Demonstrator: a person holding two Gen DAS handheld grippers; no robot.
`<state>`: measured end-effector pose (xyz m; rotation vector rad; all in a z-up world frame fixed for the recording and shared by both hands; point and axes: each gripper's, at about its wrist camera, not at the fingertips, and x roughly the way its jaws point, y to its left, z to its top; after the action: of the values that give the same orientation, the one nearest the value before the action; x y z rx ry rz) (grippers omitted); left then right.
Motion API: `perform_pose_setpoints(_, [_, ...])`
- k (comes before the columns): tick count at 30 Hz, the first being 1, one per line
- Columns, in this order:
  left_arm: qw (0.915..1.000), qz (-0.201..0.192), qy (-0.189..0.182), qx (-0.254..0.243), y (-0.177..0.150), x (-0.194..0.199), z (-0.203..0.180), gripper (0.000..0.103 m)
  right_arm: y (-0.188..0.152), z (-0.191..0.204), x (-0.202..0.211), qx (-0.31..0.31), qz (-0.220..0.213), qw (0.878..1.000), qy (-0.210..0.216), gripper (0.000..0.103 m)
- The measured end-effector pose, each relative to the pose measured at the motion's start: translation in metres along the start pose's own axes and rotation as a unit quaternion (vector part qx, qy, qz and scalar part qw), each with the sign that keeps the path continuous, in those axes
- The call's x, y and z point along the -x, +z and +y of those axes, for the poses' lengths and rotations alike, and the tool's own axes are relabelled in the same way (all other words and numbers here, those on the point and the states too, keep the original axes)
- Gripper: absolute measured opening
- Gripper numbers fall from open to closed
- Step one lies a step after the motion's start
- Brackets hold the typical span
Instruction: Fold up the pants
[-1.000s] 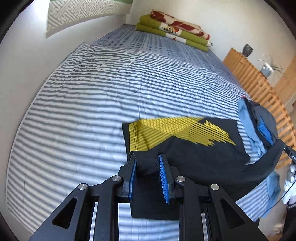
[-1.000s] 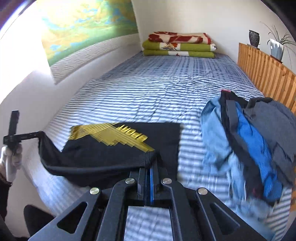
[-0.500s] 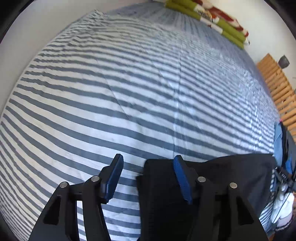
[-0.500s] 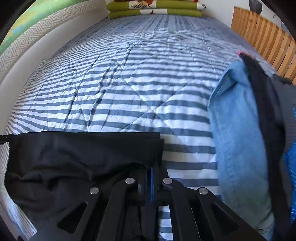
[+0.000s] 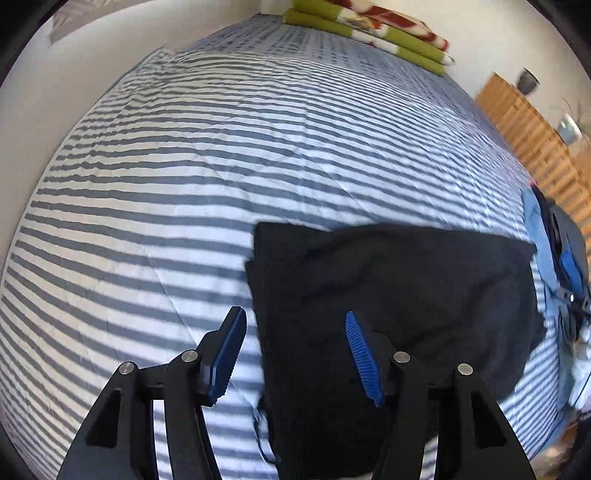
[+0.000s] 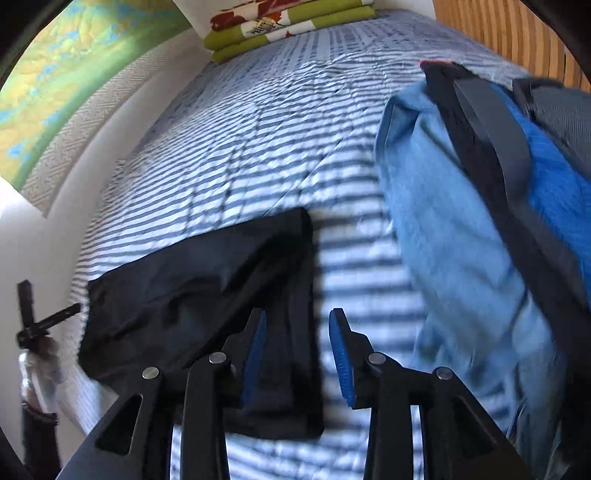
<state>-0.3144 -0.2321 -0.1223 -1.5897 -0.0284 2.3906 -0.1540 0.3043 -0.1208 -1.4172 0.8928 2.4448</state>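
two grippers over the bed, both letting go of the black pants [image 5: 399, 295], which lie folded over on the striped bedspread [image 5: 184, 184] near its front edge, toward the person

left gripper [image 5: 295, 354]: blue pads spread, nothing pinched. the left-hand edge of the fold runs between the fingers; one pad hangs over bare stripes, the other over black cloth

right gripper [image 6: 299, 354]: jaws opening just now, pads clear of the cloth. the right-hand edge of the pants [image 6: 207, 291] sits between them, one pad over cloth, one over bedspread

fold state, my reading: top layer dropped over the lower one, far edge roughly straight, far corners close to square. surface shows soft ridges and a diagonal crease in the right wrist view, so it is laid but not flat

doing the release well:
- lift both sets of fingers straight up off the cloth, not sideways, or a pad could drag the top layer and skew the edges
- wait until both are fully clear before drawing back toward the front edge
- then smooth from the middle outward if the puffed middle does not settle

watch: pile of clothes (light blue, bright blue, grey) [image 6: 480, 206] sits just beside the pants toward the right edge of the bed, apart by a narrow strip of stripes; keep the right gripper from snagging it

folded green blankets [image 5: 369, 26] at the far end, well apart, no concern
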Motion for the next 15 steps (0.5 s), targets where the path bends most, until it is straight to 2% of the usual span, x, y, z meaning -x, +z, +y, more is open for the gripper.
perform_pose_setpoints(2, [0.9991,0.002,-0.015,-0.039,-0.015,0.008,-0.023,0.059,-0.01,0.003,-0.004,0.011,0.013,1.0,0.004,0.032])
perform_pose_setpoints(4, [0.9969,0.002,-0.013,-0.077,-0.027,0.01,-0.045,0.059,-0.014,0.009,-0.016,0.022,0.024,0.999,0.008,0.032])
perform_pose_setpoints(7, [0.9957,0.027,-0.014,-0.088,-0.033,-0.005,-0.06,0.059,-0.014,0.016,-0.033,0.023,0.035,0.999,0.001,0.032])
perform_pose_setpoints(11, [0.9941,0.062,0.007,-0.089,-0.041,-0.032,-0.063,0.059,-0.02,0.024,-0.05,0.032,0.062,0.997,-0.03,0.032])
perform_pose_setpoints(13, [0.9939,0.069,0.011,-0.085,-0.045,-0.043,-0.063,0.059,-0.024,0.03,-0.048,0.049,0.067,0.996,-0.022,0.003])
perform_pose_setpoints(15, [0.9943,0.071,0.009,-0.079,-0.047,-0.047,-0.061,0.059,-0.028,0.036,-0.032,0.065,0.047,0.997,-0.008,0.001])
